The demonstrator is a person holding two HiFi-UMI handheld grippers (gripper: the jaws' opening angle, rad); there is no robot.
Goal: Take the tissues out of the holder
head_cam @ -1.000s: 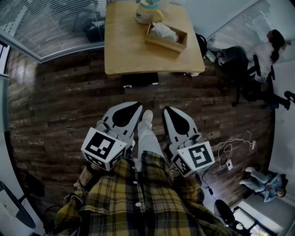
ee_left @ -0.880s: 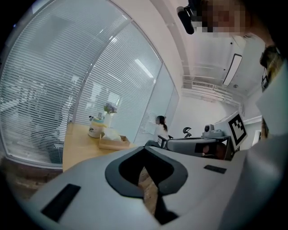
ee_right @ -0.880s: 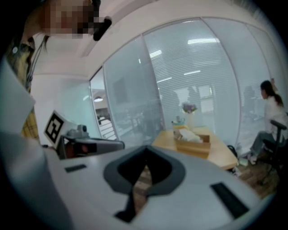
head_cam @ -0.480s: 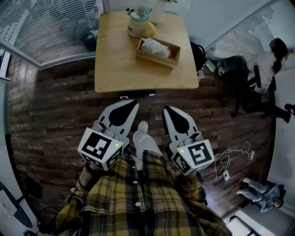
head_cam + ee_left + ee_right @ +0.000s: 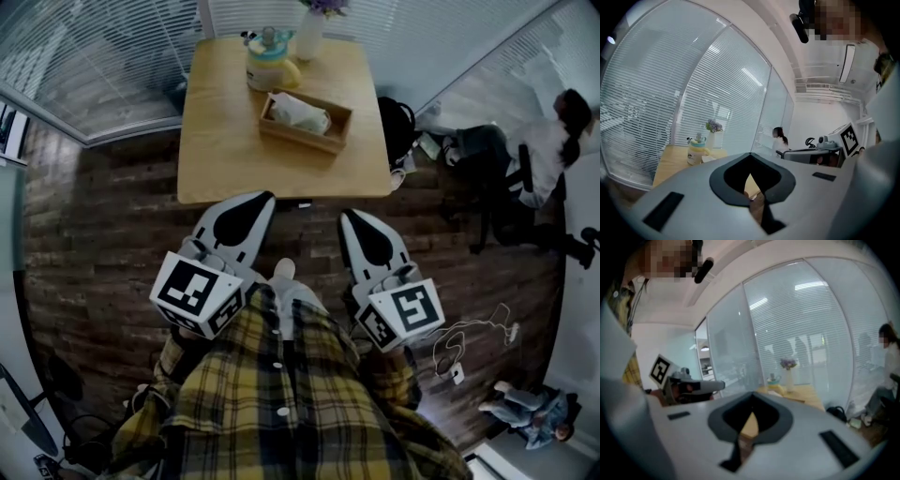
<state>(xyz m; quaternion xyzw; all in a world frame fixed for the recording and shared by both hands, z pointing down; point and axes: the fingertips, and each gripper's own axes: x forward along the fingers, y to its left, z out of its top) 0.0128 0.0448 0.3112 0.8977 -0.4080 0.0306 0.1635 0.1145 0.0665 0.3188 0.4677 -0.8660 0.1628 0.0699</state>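
Now the left gripper [image 5: 262,200] and right gripper [image 5: 350,217], both closed and empty, sit mid-frame, well apart from the tissues [image 5: 302,113] in the holder [image 5: 330,142] on the table [image 5: 220,150] at upper centre. It is the approach step, I judge; next, reach forward and open.

The pale wooden worktop [image 5: 225,141] looks smooth and matt. The rectangular wooden holder [image 5: 302,139] carries soft, crumpled white paper tissues [image 5: 300,114]. The dark plank floor [image 5: 94,244] looks rough.

A: What is the floor [image 5: 103,234] like?
B: Dark wooden planks. A pale wooden desk [image 5: 225,150] stands on it.
A: And the walls?
B: Glass partitions with white blinds [image 5: 94,56] run behind the desk. A black office chair [image 5: 492,164] stands at the right.
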